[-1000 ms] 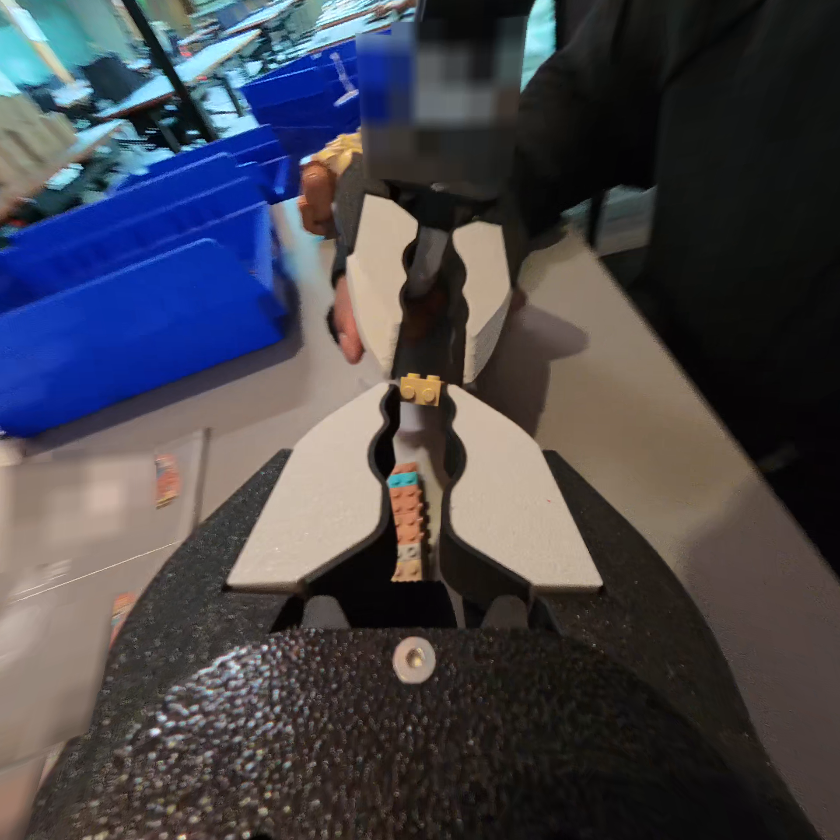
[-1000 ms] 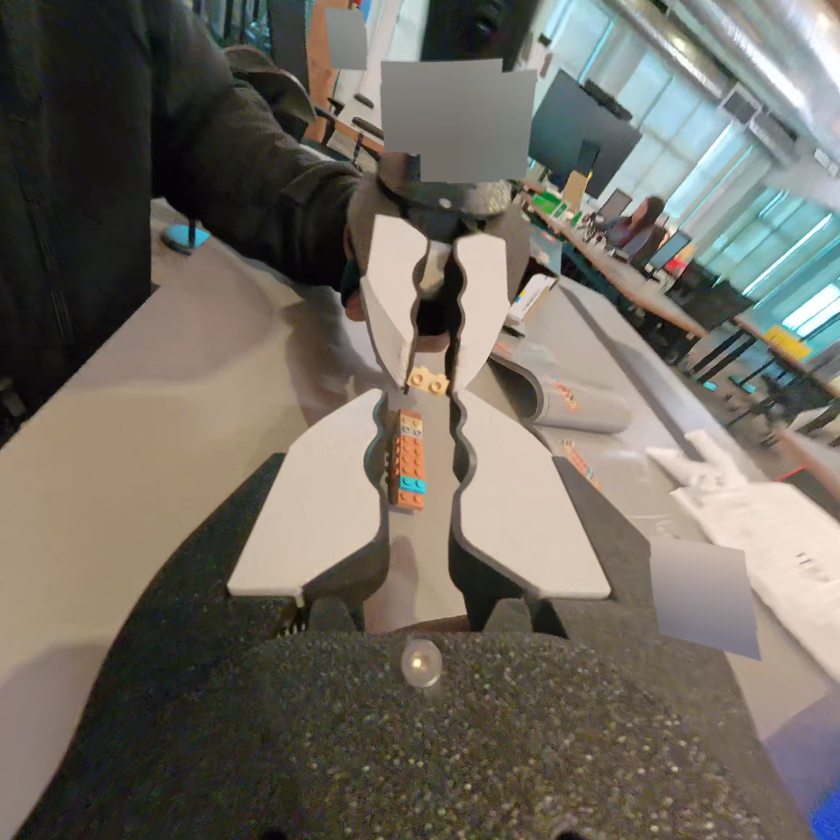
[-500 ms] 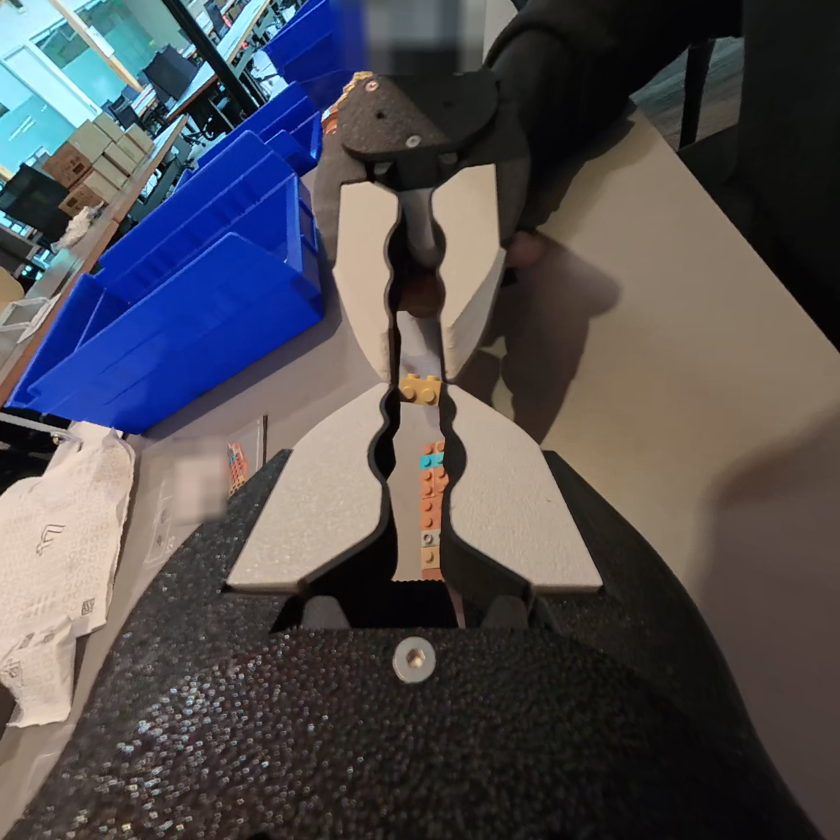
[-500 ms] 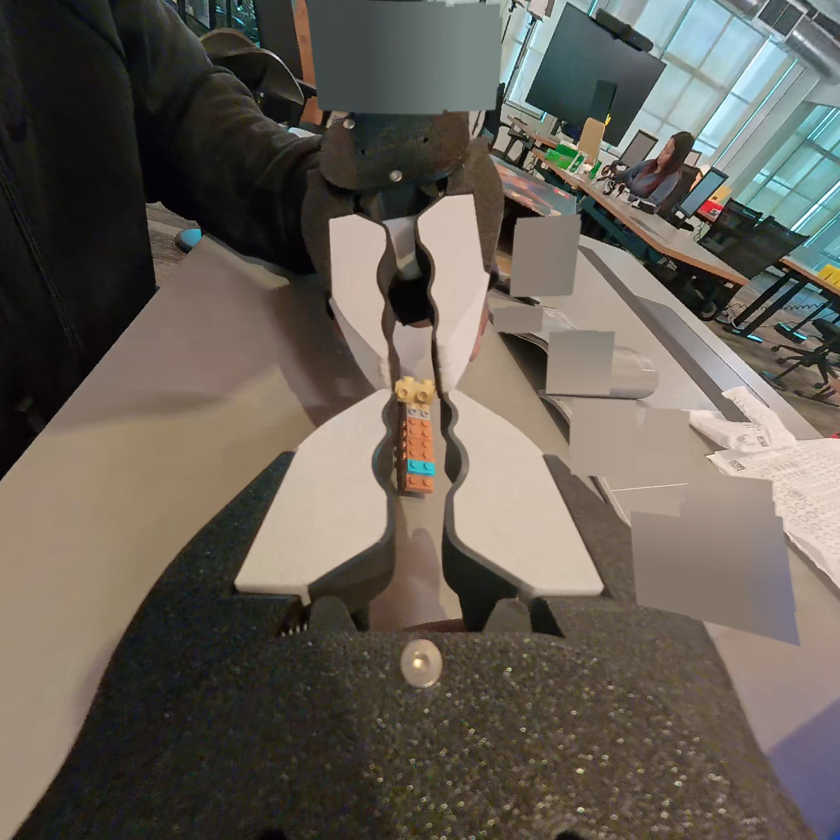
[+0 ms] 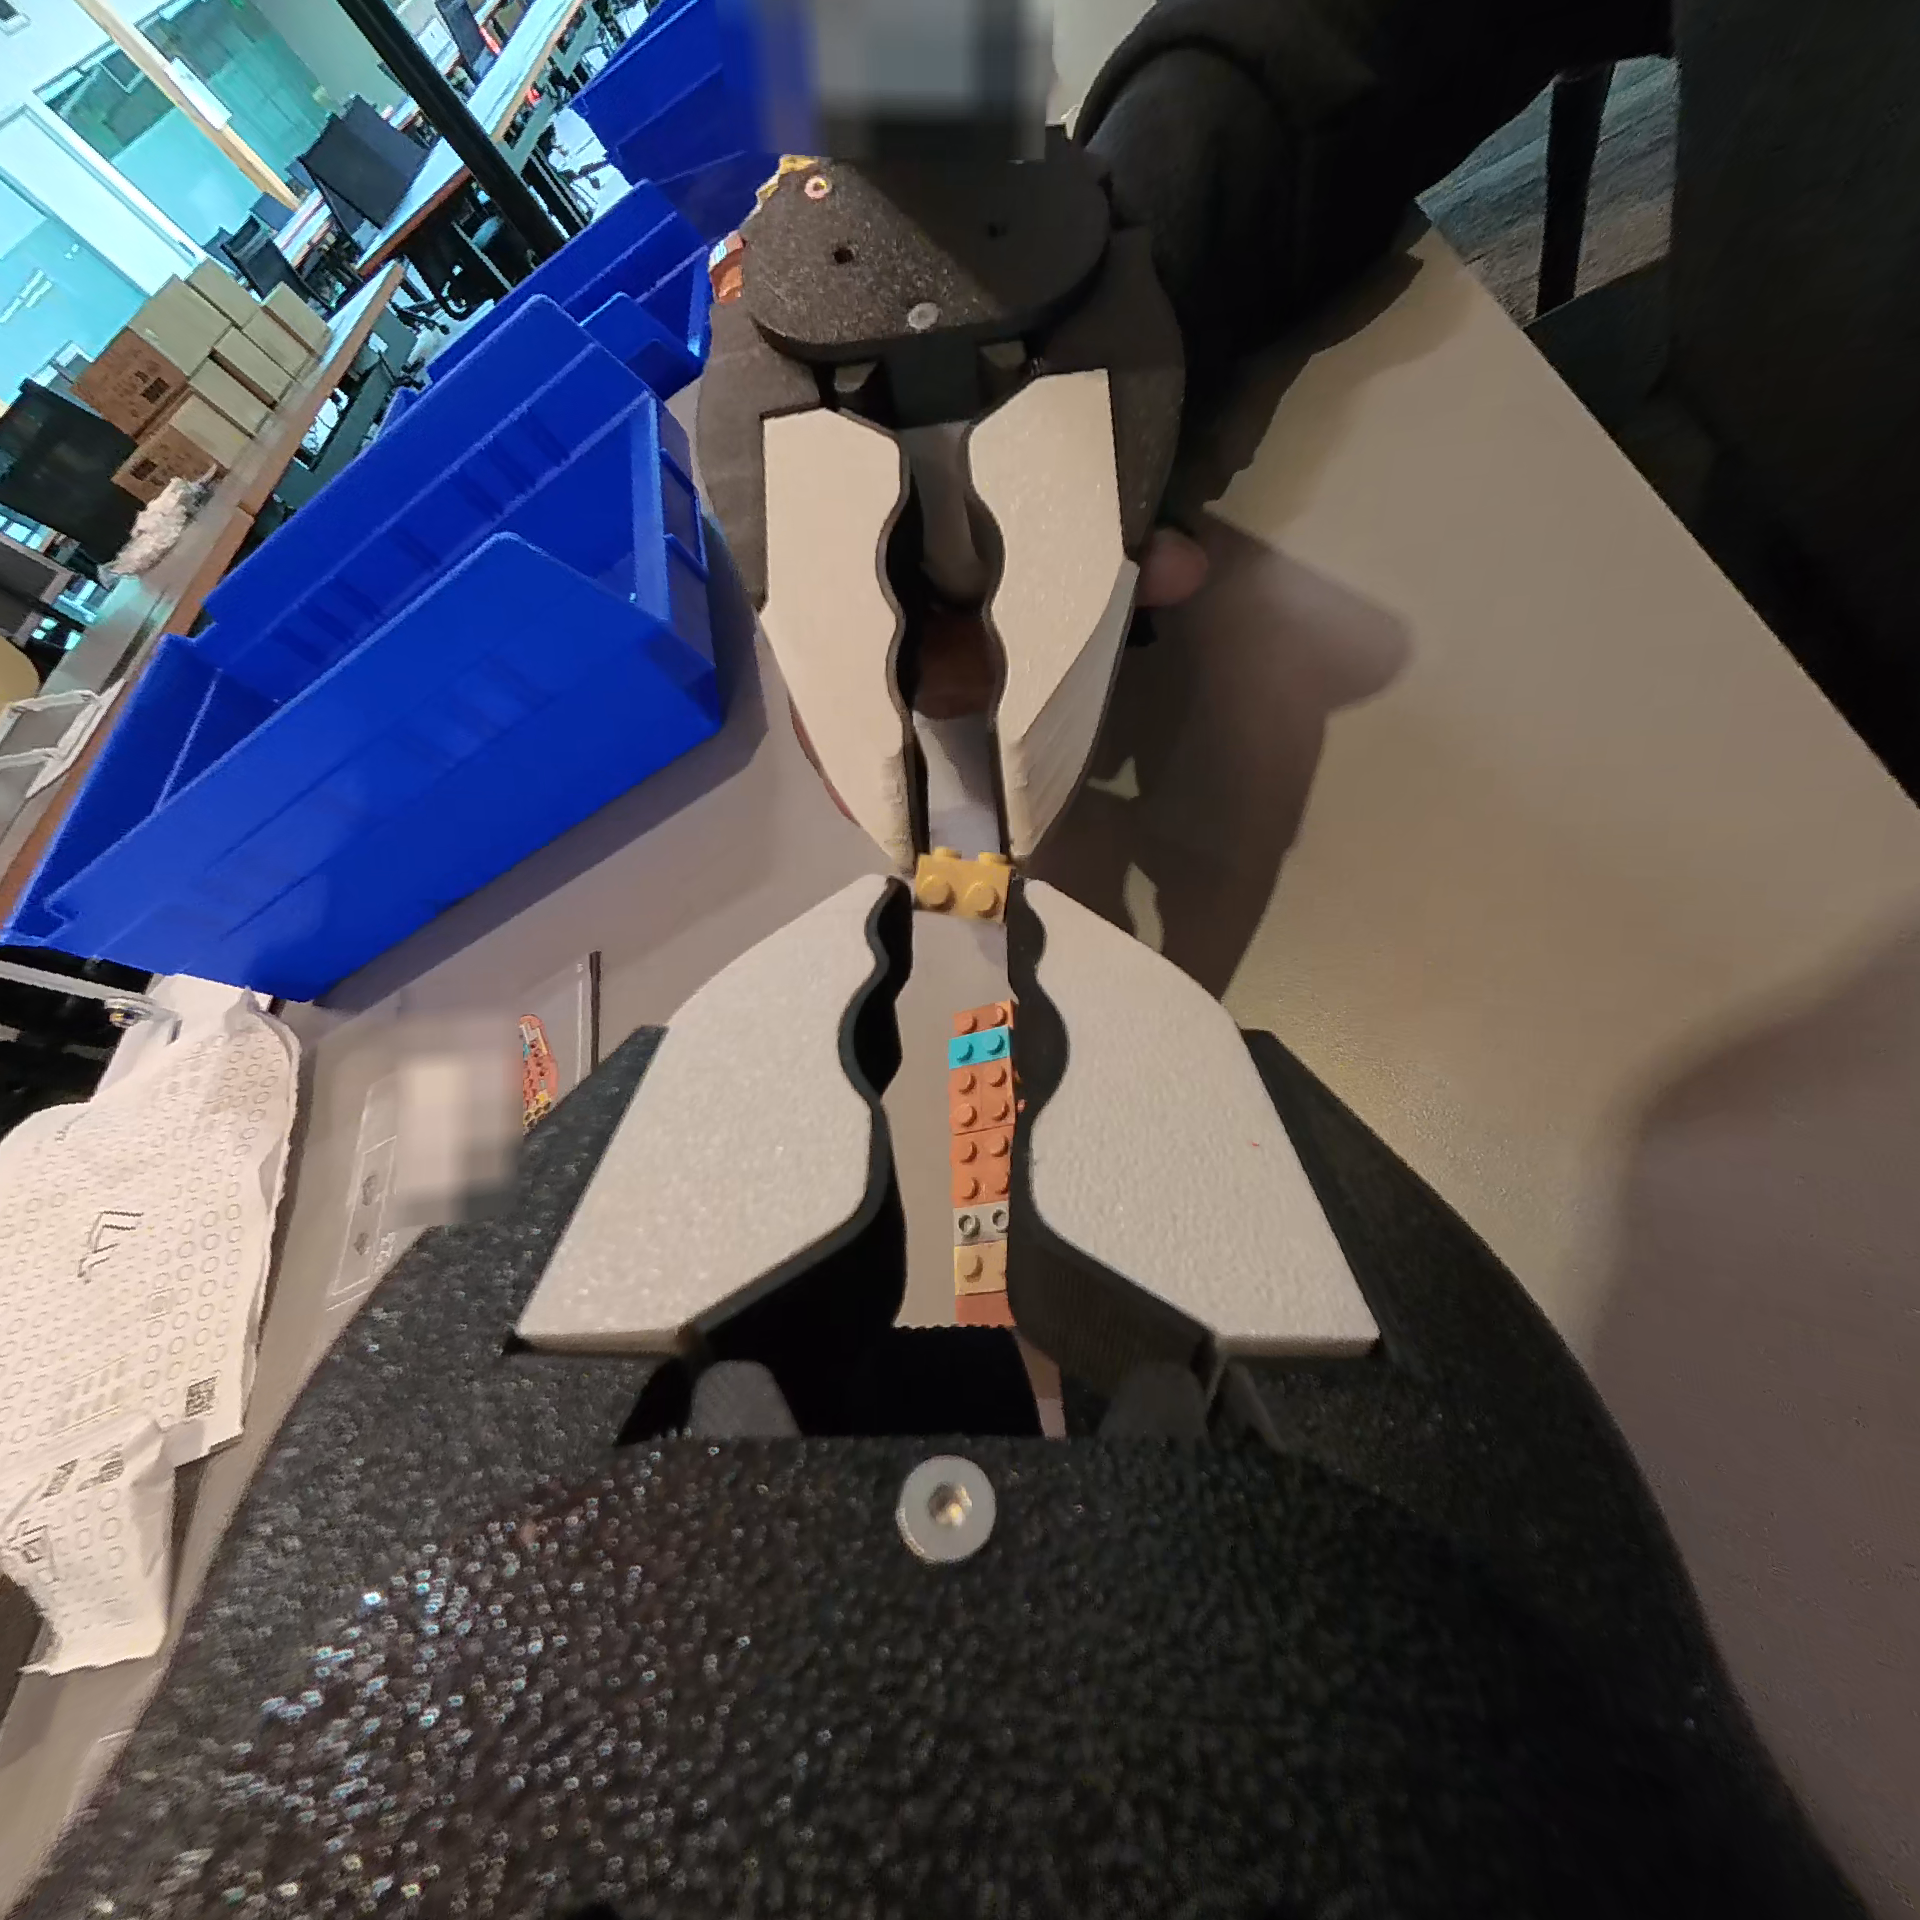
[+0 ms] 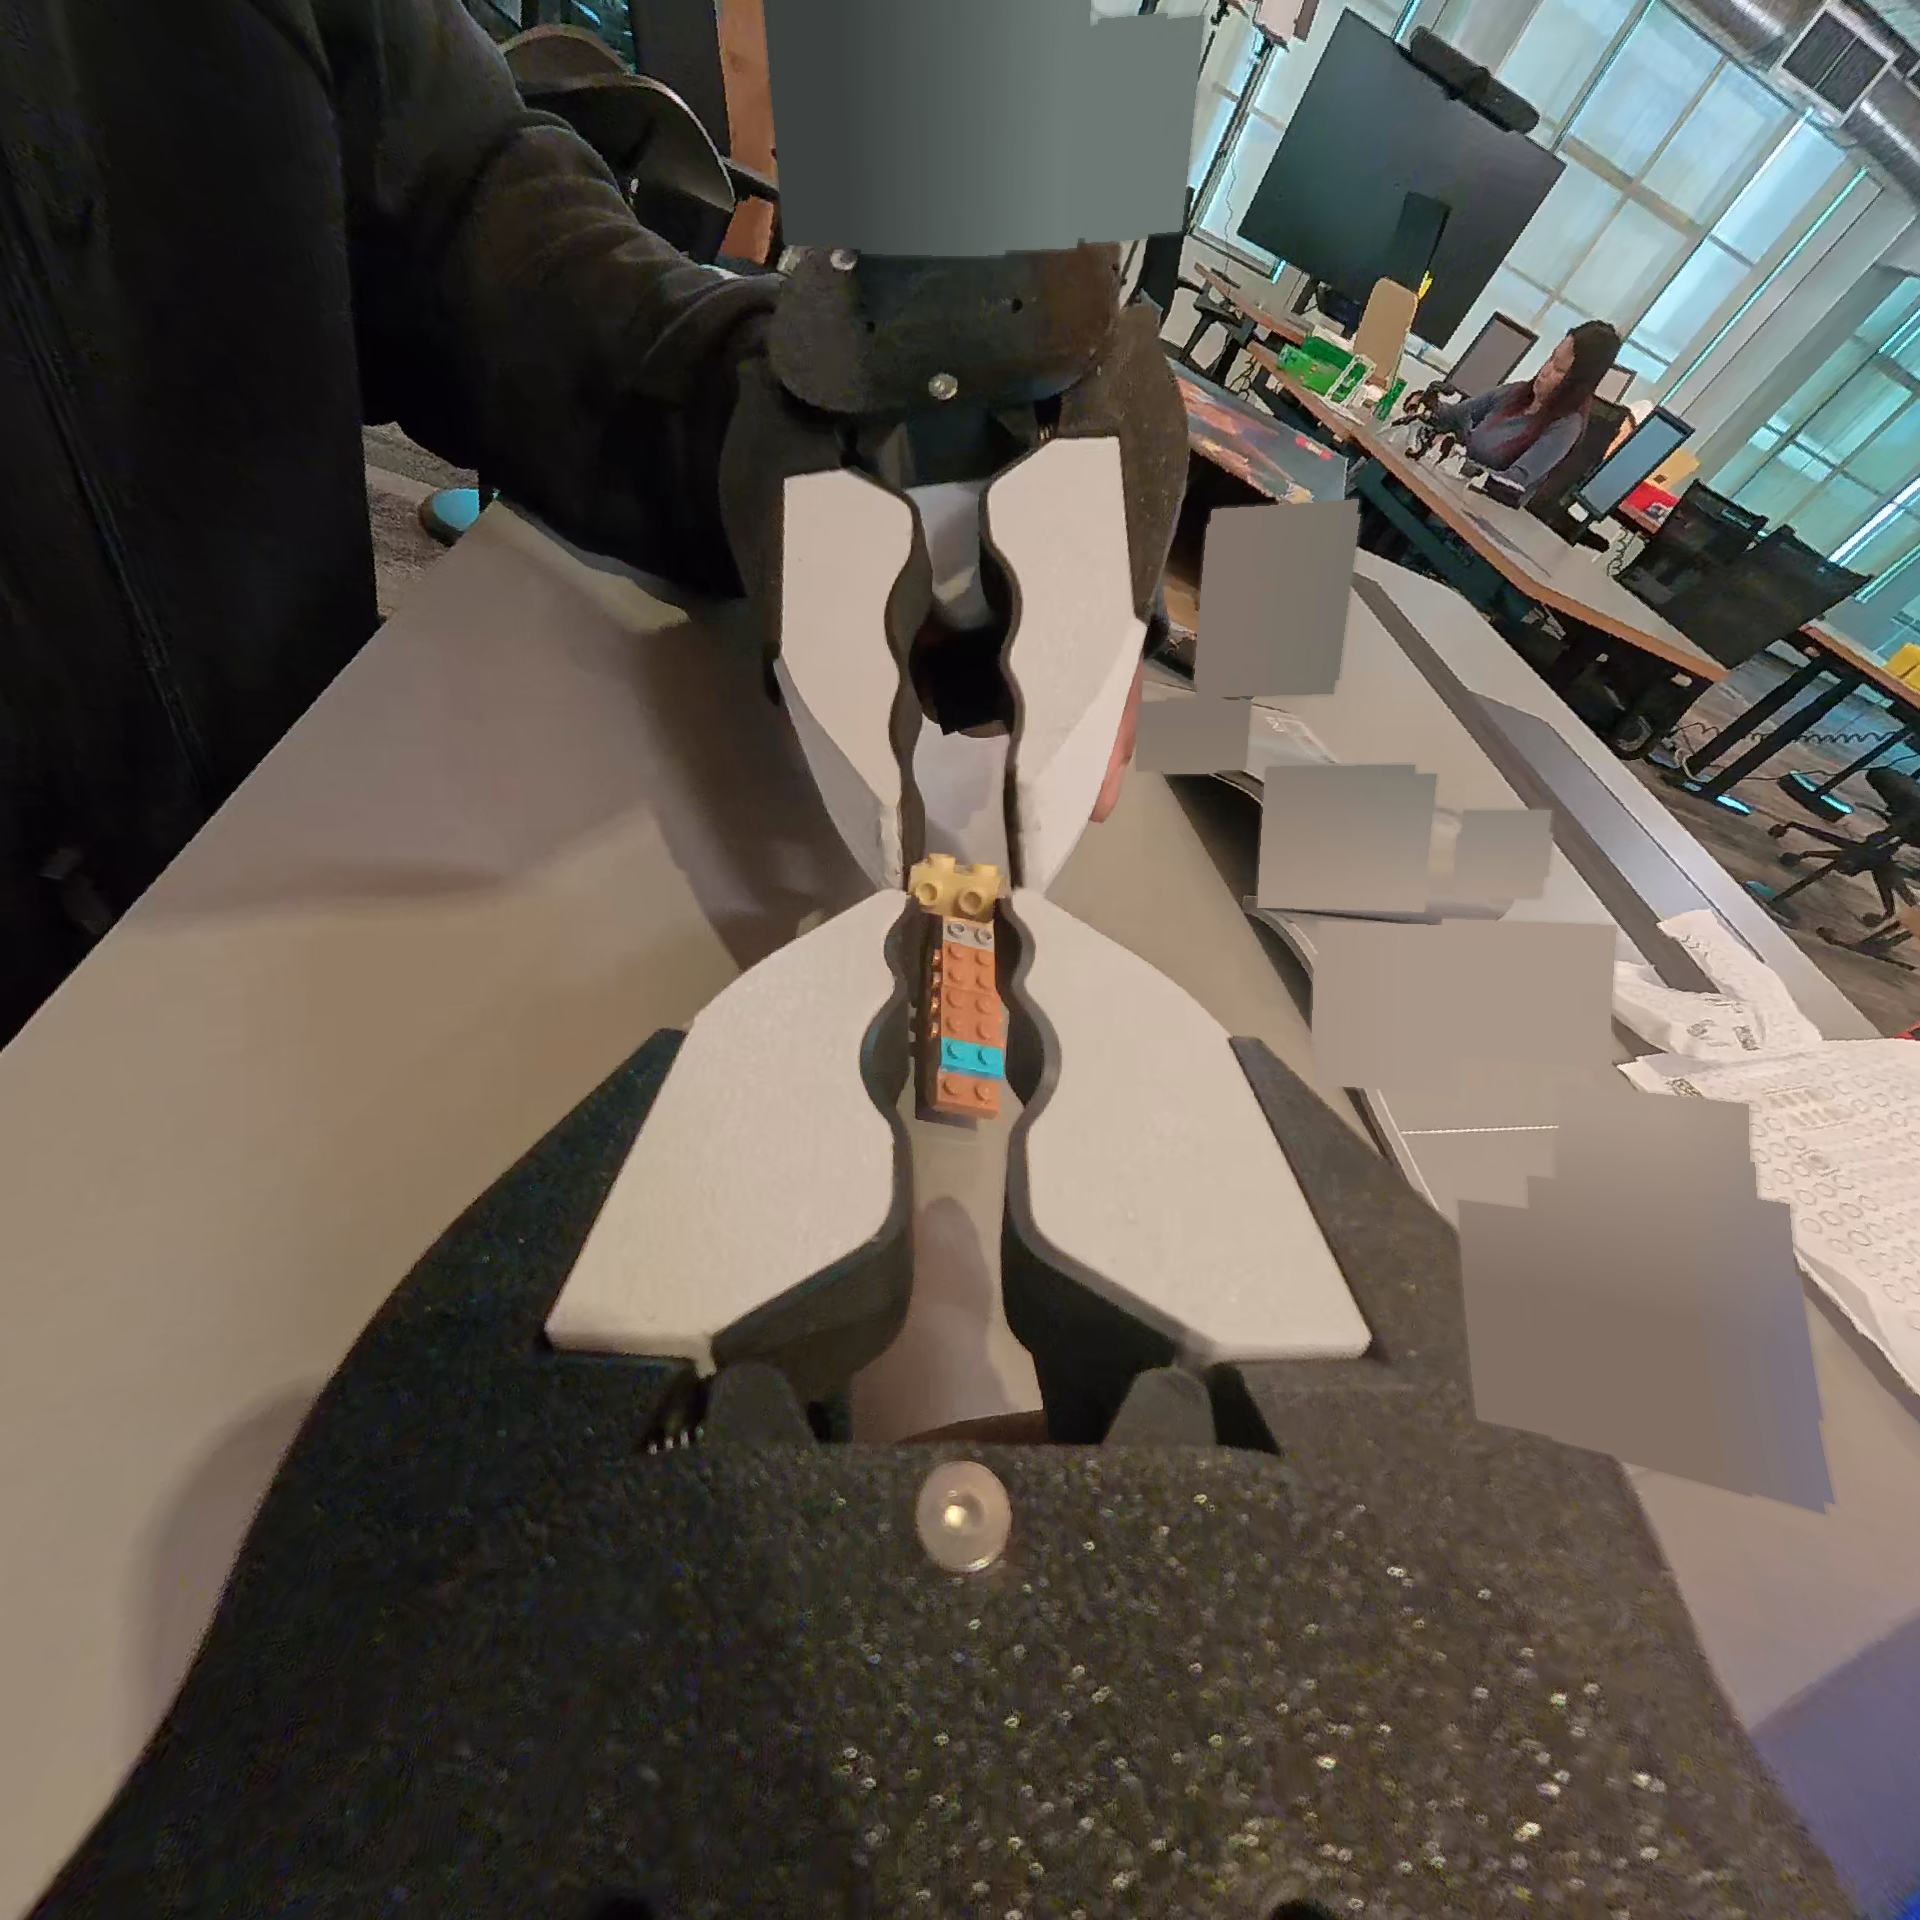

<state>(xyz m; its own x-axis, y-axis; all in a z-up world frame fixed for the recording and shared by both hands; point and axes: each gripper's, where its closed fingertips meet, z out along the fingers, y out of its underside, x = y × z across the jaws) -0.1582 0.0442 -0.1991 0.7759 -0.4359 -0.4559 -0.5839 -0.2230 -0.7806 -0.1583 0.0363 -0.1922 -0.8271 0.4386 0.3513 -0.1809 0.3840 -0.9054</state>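
Both claws meet tip to tip above the tabletop (image 5: 1558, 935), the left claw (image 5: 961, 883) and right claw (image 6: 956, 888) each nearly closed, clamped on one tan brick (image 5: 961, 883) (a brown brick strip (image 6: 966, 1023) lies below).

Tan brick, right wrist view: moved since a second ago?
Yes. Judged against the brick strip lying on the table, the tan brick has come toward it: the earlier gap to the strip's grey end is gone in this view.

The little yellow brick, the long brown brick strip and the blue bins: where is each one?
yellow brick (image 5: 962, 884): left wrist view, its studded face.
brown brick strip (image 6: 968, 1013): right wrist view, middle of its studded top.
blue bins (image 5: 416, 727): left wrist view, nearest bin's outer wall.
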